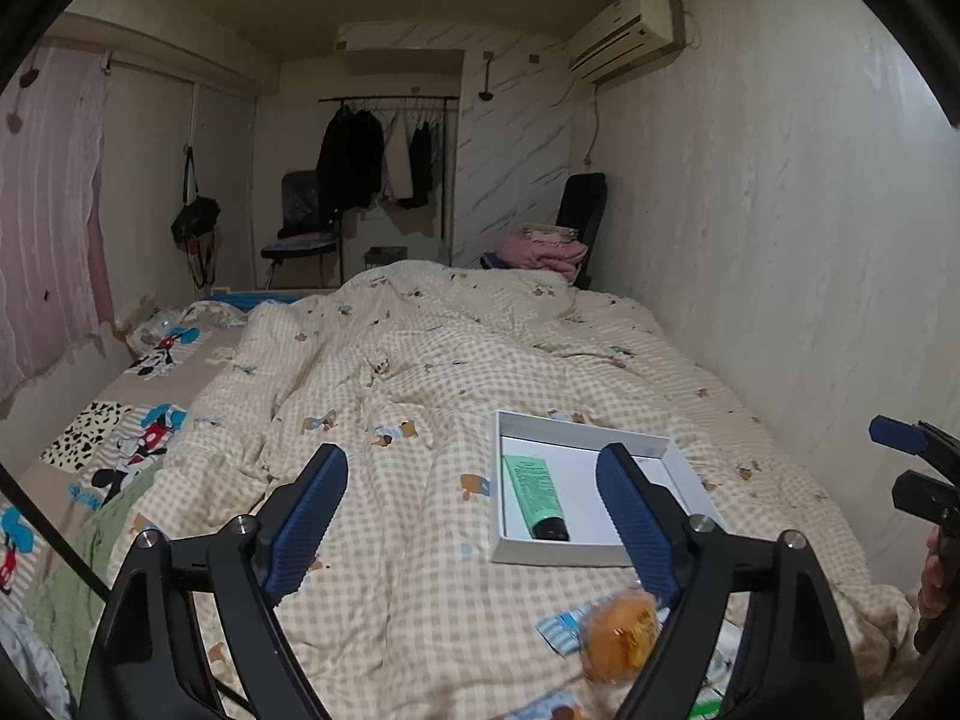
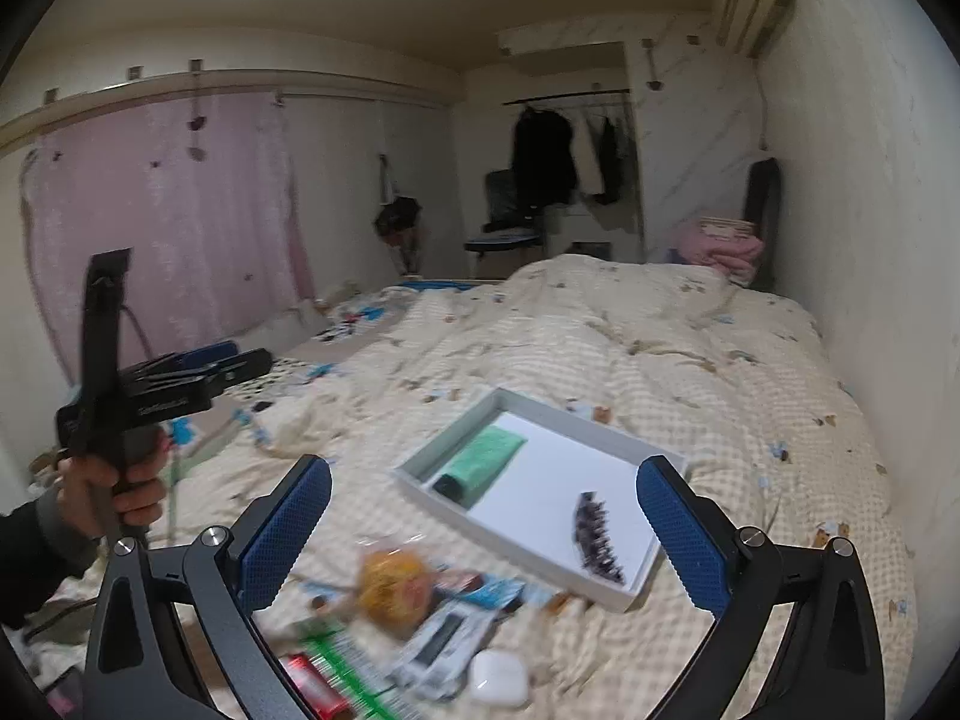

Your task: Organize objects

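Both grippers, left (image 1: 471, 510) and right (image 2: 483, 531), hover with jaws spread wide and empty above the checked duvet (image 1: 420, 360). White tray (image 2: 624, 597) at one o'clock of the left gripper holds a green tube (image 2: 480, 459) and a dark hair clip (image 2: 597, 531).

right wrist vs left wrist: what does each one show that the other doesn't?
Right wrist only: the dark hair clip lying in the white tray, a white earbud case, a red item among the blurred clutter, and the left hand gripping the left gripper.

Left wrist only: the cartoon-print sheet beside the duvet, and the right gripper at the frame edge.

Both: the tray on the checked duvet, the green tube in it, an orange packet nearer the camera, and each camera's own jaws standing open and empty.
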Tool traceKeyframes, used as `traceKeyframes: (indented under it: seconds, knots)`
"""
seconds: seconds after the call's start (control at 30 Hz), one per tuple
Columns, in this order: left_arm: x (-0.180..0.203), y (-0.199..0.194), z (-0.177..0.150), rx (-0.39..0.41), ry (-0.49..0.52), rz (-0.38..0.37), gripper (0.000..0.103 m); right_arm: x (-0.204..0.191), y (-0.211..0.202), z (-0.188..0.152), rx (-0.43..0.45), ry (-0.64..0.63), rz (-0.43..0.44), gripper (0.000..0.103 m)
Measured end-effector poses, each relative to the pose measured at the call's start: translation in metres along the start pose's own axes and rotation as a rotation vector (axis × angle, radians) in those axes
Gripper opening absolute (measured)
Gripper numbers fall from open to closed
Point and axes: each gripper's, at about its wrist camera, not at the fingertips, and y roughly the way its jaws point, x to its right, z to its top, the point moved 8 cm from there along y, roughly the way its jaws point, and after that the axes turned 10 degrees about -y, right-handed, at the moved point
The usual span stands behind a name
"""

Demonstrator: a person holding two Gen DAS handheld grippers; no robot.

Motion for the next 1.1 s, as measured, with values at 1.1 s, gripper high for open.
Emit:
traceKeyframes:
  seconds: [1.1]
  knots:
    - [0.057, -0.046, -0.118, -0.071, 0.066, -0.150, 0.103, -0.061, -0.020, -0.091, 0.036, -0.008, -0.033, 0.102]
